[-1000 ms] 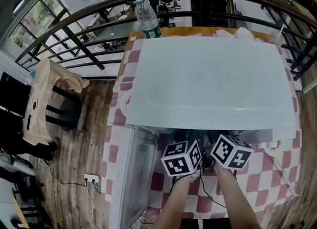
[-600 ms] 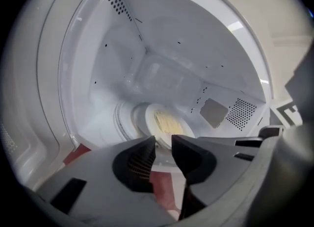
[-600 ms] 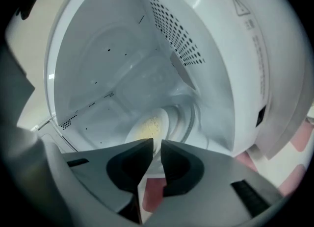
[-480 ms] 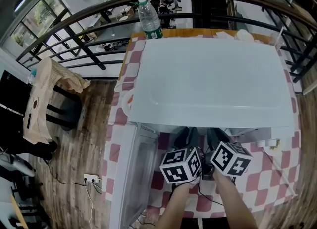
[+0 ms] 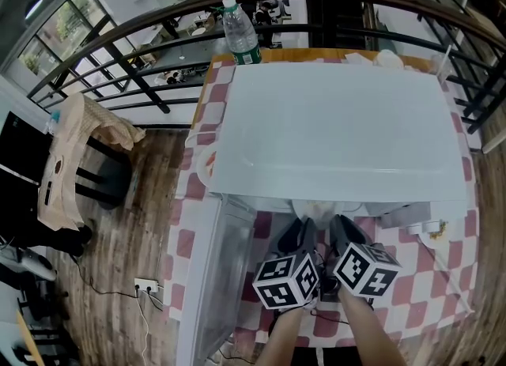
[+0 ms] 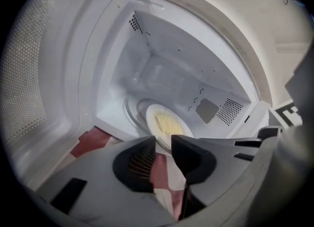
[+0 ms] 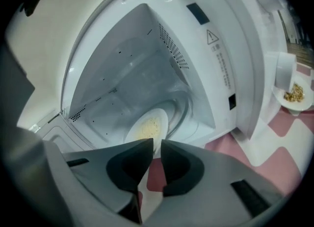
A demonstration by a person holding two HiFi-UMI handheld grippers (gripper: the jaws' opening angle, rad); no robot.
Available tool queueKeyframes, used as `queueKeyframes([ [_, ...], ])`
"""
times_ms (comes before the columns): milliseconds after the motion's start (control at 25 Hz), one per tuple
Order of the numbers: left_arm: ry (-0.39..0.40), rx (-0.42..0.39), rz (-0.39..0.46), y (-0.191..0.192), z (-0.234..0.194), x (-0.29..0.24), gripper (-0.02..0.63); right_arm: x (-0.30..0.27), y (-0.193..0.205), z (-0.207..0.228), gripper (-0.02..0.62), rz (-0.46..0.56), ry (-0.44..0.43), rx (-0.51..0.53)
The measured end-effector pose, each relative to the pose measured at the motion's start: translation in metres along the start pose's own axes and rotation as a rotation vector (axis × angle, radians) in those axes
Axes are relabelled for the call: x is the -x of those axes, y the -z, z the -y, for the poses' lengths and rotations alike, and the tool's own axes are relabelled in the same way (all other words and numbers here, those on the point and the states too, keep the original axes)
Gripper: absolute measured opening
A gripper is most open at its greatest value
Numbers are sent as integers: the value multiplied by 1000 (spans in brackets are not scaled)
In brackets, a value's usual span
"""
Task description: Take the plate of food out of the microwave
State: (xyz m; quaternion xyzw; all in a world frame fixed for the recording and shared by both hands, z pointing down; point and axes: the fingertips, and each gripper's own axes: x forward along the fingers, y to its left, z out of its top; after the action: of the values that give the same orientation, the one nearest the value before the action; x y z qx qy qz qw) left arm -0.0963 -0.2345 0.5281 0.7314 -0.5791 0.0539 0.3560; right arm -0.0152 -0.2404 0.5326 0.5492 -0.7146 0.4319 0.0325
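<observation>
You are holding both grippers side by side, angling them slightly down at the open microwave (image 5: 340, 127). The left gripper's (image 6: 162, 140) fingers, which have just been closing, are pinching the plate's (image 6: 167, 123) near rim. The right gripper's (image 7: 157, 142) fingers, narrower, are pinching it too. The plate is lying just beyond the fingertips, inside the cavity.

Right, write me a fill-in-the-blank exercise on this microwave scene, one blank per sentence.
The microwave has its door standing ___.
The food on the plate is ___ in colour.
The bottle behind the microwave has a ___ label.
The tablecloth is checked red and ___.
Missing words: open; yellow; green; white.
</observation>
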Motion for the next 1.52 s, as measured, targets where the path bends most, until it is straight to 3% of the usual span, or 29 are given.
queueKeyframes([
  [240, 3, 34, 10, 6, -4, 7, 103, 7, 5, -1, 49, 1, 11, 30],
  [440, -5, 45, 16, 4, -8, 8, 101, 5, 10, 5, 97, -20, 8, -38],
  [680, 0, 44, 21, 0, -9, 9, 101, -3, -4, 10, 115, -14, 10, -38],
  [1320, -22, 85, -2, -5, -18, -5, 126, -24, 1, 12, 115, -92, -6, -85],
  [1520, -27, 142, -25, -3, -23, -11, 138, -27, 1, 11, 115, -102, -6, -92],
])
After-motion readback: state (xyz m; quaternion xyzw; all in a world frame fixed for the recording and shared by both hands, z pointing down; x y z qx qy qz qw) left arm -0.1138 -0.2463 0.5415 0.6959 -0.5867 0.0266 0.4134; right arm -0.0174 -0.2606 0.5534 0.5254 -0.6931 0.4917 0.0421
